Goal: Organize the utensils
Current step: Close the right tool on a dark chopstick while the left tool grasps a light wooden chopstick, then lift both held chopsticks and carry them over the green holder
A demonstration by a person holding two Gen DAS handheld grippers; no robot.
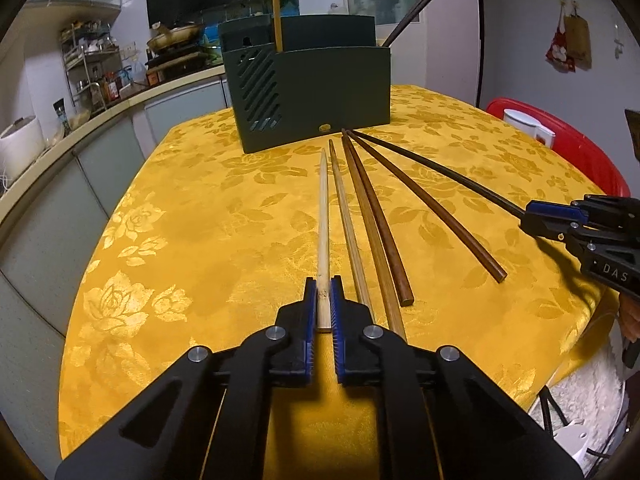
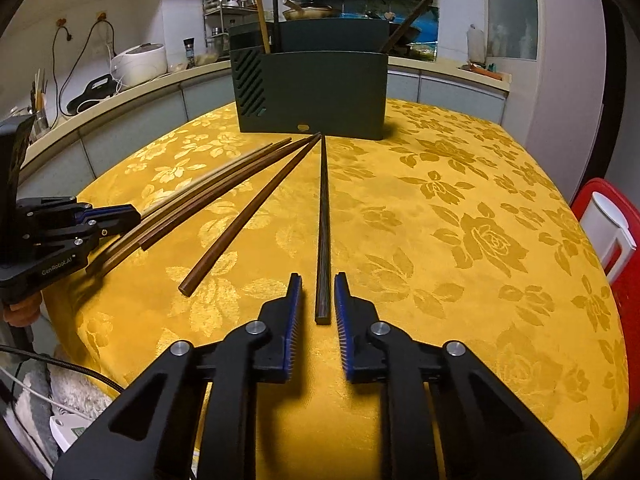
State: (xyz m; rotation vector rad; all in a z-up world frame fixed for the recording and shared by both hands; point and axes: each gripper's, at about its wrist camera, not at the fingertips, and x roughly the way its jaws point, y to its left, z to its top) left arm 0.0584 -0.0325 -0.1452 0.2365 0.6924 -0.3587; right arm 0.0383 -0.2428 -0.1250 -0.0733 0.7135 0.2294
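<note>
Several chopsticks lie fanned on the yellow tablecloth [image 1: 200,220], tips toward a dark green utensil holder [image 1: 316,92], which also shows in the right wrist view [image 2: 316,92]. My left gripper [image 1: 324,292] is shut on the butt end of the pale bamboo chopstick [image 1: 323,208], which rests on the cloth. My right gripper [image 2: 317,284] is open, its jaws straddling the butt end of the black chopstick [image 2: 323,220] without touching it. Brown chopsticks [image 1: 376,220] lie between the two. The holder has a light stick [image 1: 276,12] and dark sticks [image 1: 412,12] standing in it.
A kitchen counter [image 1: 100,108] with jars and a rice cooker [image 2: 140,62] runs behind and left of the table. A red stool [image 1: 560,140] with a white object stands at the right table edge. Cables hang below the near edge.
</note>
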